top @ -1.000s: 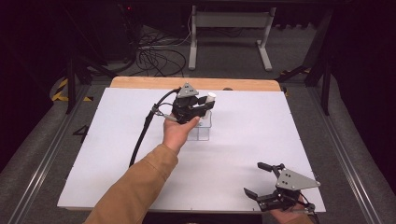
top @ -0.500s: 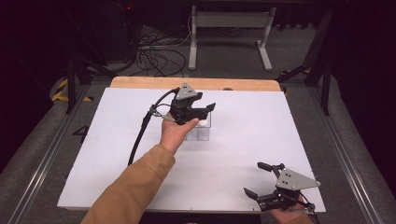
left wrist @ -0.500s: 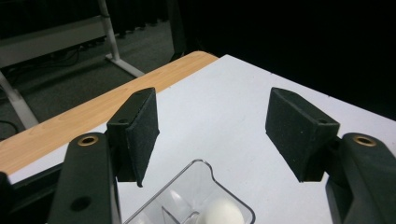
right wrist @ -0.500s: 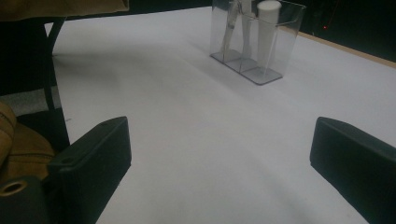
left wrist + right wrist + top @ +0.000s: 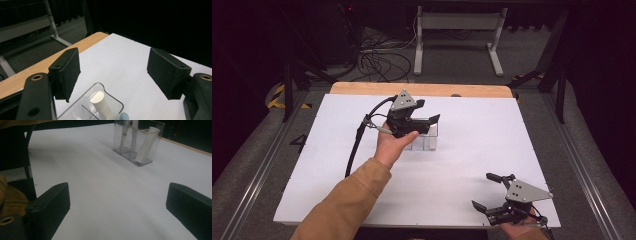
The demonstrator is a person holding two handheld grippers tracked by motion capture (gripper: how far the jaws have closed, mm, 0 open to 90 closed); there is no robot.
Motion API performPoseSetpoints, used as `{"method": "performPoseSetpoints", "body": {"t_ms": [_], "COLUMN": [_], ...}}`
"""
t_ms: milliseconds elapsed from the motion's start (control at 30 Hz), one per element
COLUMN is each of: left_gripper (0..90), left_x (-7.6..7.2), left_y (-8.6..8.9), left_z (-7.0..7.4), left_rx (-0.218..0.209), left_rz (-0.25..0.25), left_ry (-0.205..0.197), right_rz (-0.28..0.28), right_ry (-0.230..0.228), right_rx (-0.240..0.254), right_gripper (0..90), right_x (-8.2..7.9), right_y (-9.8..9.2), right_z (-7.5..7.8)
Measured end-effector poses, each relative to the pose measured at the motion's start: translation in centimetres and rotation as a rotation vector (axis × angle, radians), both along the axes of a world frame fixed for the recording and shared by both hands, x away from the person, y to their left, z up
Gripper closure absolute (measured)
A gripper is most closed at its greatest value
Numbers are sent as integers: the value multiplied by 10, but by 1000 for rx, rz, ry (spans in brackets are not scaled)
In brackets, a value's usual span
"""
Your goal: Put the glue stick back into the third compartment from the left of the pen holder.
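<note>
A clear plastic organizer (image 5: 426, 142) stands on the white table, just beyond the hand holding my left gripper (image 5: 428, 112). That gripper hovers over it with its jaws wide; they have just been opening and nothing is between them. In the left gripper view, the organizer (image 5: 82, 110) lies below my left gripper (image 5: 115, 72), with a white cylinder (image 5: 98, 98) and a pale blue tip (image 5: 123, 116) inside. My right gripper (image 5: 485, 191) rests open near the front right edge. Its own view looks past my right gripper (image 5: 120, 212) to the organizer (image 5: 128, 153) with a leaning white cylinder (image 5: 147, 145).
A white sheet (image 5: 492, 145) covers the table, with a wooden strip (image 5: 427, 90) along its far edge. A black cable (image 5: 357, 145) trails from the left gripper across the left side. Cables and a metal stand (image 5: 457, 30) sit on the floor beyond.
The left gripper's jaws have spread from nearly closed to wide apart over the organizer, and the hand has lifted slightly. The right gripper has stayed put.
</note>
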State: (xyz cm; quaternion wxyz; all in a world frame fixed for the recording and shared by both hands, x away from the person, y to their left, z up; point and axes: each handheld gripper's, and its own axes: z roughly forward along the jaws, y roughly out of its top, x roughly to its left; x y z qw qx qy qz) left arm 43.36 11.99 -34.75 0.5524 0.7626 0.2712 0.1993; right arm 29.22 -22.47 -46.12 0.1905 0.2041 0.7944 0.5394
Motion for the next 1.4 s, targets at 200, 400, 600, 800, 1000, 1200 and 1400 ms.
{"method": "performPoseSetpoints", "body": {"t_ms": [200, 400, 600, 800, 1000, 1200, 1400], "left_gripper": [256, 253, 252, 242, 218, 198, 155], "left_x": [-17, -32, -39, -47, -59, -71, -83], "left_y": [18, 37, 49, 58, 71, 85, 98], "left_z": [6, 3, 2, 1, -2, -9, -16], "left_rx": [-7, -25, -17, -2, 2, 20, 12], "left_rz": [-7, -7, 4, 3, -13, -17, -48], "left_ry": [-6, -2, -5, -9, -15, -14, 6], "right_rz": [-3, 0, -4, -5, -3, -5, 1], "right_ry": [4, 1, 1, 1, 4, 7, 4], "right_rx": [5, -4, -2, -2, 2, 7, -2], "right_gripper": [58, 58, 58, 58, 58, 58, 57], "right_x": [0, 1, 1, 1, 2, 1, 2], "right_y": [1, 2, 2, 2, 2, 3, 4], "right_z": [0, 0, 0, 0, 0, 0, 0]}}
